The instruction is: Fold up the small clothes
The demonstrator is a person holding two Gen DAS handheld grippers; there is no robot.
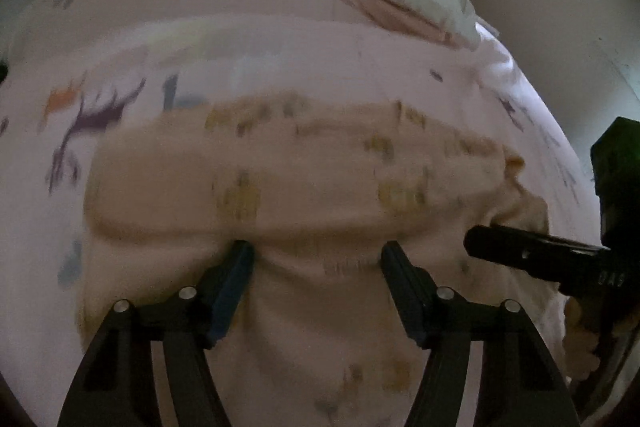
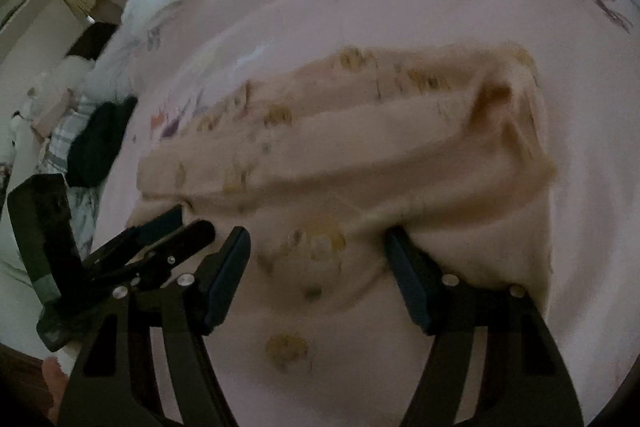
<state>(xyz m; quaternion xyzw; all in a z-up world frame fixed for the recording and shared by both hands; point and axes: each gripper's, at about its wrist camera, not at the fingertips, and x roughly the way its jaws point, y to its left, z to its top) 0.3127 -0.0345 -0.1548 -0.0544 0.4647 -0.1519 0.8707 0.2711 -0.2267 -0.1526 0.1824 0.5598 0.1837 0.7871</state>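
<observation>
Peach printed garment [image 1: 304, 171] lies spread on the pink bedsheet [image 1: 248, 39], at 12 o'clock of both tools. Left gripper [image 1: 318, 255]: jaws spread wide, tips at the cloth's near fold. Right gripper [image 2: 318, 243]: jaws likewise apart, resting over the fabric. Both frames blurred.

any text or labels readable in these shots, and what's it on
Right gripper body: pale raised letters near the frame's right edge, they look like "DAS" turned sideways, too blurred to be sure.
Peach garment: yellowish printed motifs, too blurred to tell if any are letters.
Pink bedsheet: animal pictures only, no words readable.
</observation>
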